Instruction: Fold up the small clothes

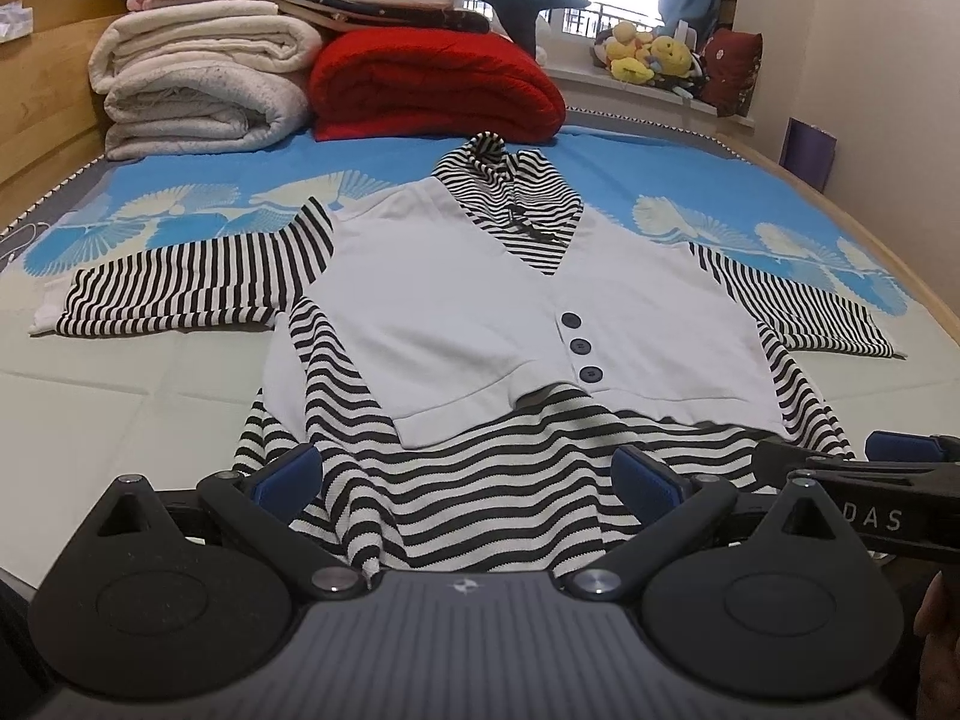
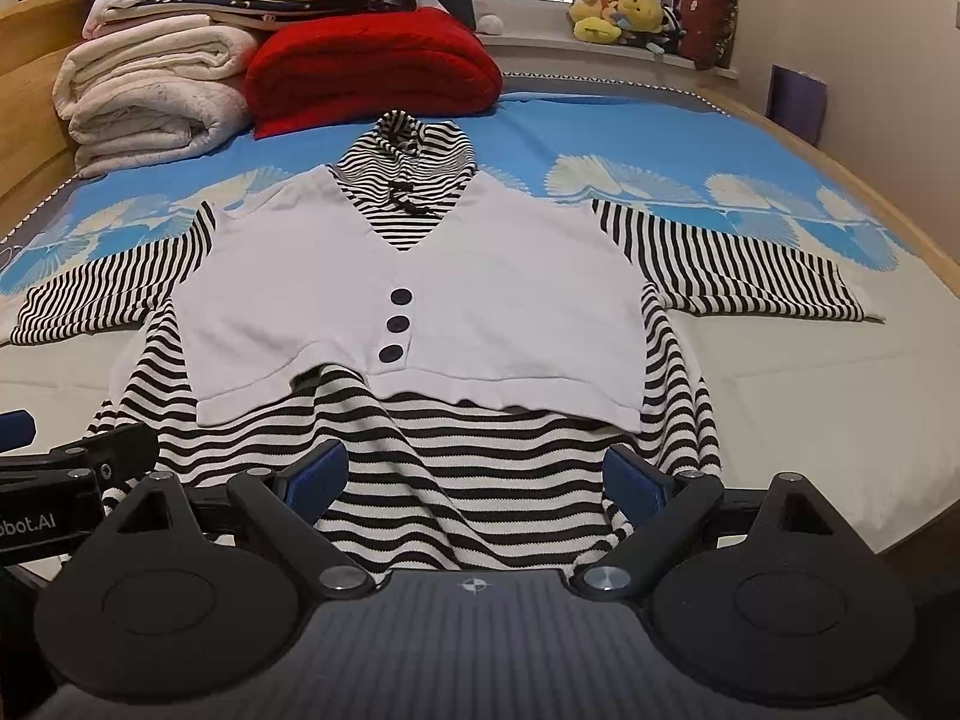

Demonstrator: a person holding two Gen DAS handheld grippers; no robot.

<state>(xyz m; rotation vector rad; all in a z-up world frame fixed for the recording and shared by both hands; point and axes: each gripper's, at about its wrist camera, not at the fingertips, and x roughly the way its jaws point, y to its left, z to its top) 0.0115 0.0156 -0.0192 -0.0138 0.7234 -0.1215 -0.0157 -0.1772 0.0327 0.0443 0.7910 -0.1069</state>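
Observation:
A small black-and-white striped top with a white vest front and three dark buttons [image 1: 480, 312] lies spread flat on the bed, sleeves out to both sides, hood at the far end; it also shows in the right wrist view [image 2: 420, 288]. My left gripper [image 1: 468, 474] is open, its blue-padded fingers either side of the striped hem's left part. My right gripper [image 2: 474, 477] is open over the hem's right part. Each gripper shows at the edge of the other's view: the right gripper [image 1: 900, 450] and the left gripper [image 2: 18, 429].
The bed has a blue fan-patterned sheet [image 1: 180, 204] and pale mat [image 1: 90, 408]. Folded white blankets [image 1: 198, 84] and a red blanket [image 1: 432, 84] are stacked at the far end. Plush toys [image 1: 654, 54] sit on the windowsill. Wooden bed frame edges run along both sides.

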